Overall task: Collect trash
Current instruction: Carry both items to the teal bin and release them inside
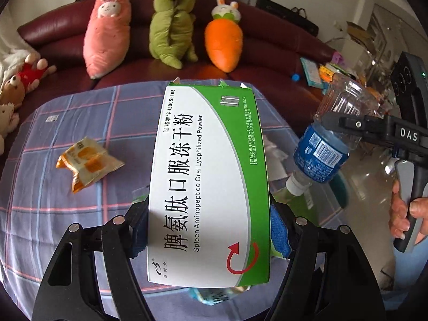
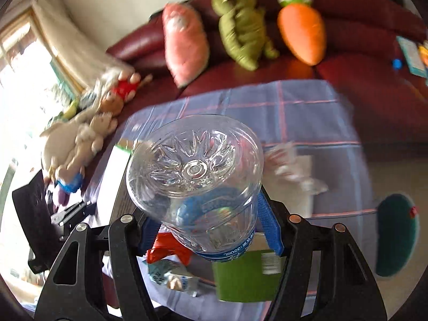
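The left gripper (image 1: 208, 230) clamps a green-and-white medicine box (image 1: 208, 182) at frame centre, while the right gripper (image 2: 203, 230) clamps a clear, seemingly empty bottle (image 2: 195, 176) (blue label).

A table has a purple-blue checked cloth (image 1: 80, 112) with pink lines on it. A crinkled yellow and orange snack wrapper (image 1: 87, 163) lies flat on the cloth, over on the left. Some crumpled white paper (image 2: 291, 168) sits near the far right side. A small blue and white wrapper (image 2: 174, 278) lies at the near edge.
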{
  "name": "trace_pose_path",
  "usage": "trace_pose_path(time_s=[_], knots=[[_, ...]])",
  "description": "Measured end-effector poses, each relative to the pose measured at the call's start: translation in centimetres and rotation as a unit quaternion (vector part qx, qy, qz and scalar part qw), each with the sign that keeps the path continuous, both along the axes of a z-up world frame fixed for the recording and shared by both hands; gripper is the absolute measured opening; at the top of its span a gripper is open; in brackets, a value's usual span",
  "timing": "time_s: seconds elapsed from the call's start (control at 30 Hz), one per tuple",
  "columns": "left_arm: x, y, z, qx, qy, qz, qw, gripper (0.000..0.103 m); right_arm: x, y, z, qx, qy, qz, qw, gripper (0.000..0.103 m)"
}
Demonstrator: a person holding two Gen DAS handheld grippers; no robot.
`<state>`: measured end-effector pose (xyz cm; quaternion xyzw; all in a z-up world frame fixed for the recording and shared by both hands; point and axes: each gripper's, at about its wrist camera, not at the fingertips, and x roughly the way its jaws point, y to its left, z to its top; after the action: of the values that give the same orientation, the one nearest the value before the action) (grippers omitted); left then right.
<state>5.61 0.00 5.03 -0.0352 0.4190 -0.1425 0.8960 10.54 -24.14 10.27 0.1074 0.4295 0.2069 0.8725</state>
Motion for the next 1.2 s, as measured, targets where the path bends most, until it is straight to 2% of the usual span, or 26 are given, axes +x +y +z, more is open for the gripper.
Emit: trace_pose_path(time_s=[0.2,0.33,0.5,0.63,0.83,1.07,1.2], knots=[[2.0,-10.5,0.3,-0.012,0.006,-0.079,0.9968,0.073,-2.3,-13.0,0.8,0.002,-0.023,-0.125,0.992,0.062],[3.7,-19.5,-1.2,-0.005,0.031,-0.141,0.9896,0.073,-4.7,-22.1,-1.2,0.01,-0.016,-0.21,0.977,0.062],[6.0,-30.1,-4.3,0.03,0.063,-0.203,0.9767,0.073,-7.1,-30.6,-4.7,0.02,0.002,-0.289,0.957,0.062],[7.6,-37.7,-7.8,0.065,0.09,-0.236,0.9654,0.073,-7.8,-34.4,-7.7,0.026,0.025,-0.326,0.945,0.062],[9.5,-44.4,-12.3,0.086,0.131,-0.256,0.9539,0.073,-7.7,-38.5,-10.7,0.035,0.056,-0.353,0.933,0.062],[10.2,-47.8,-15.4,0.115,0.154,-0.26,0.9462,0.078,-6.6,-40.0,-13.6,0.042,0.086,-0.348,0.933,0.062],[10.5,-46.6,-16.4,0.111,0.17,-0.258,0.9447,0.078,-5.7,-39.9,-14.3,0.044,0.094,-0.341,0.934,0.062]])
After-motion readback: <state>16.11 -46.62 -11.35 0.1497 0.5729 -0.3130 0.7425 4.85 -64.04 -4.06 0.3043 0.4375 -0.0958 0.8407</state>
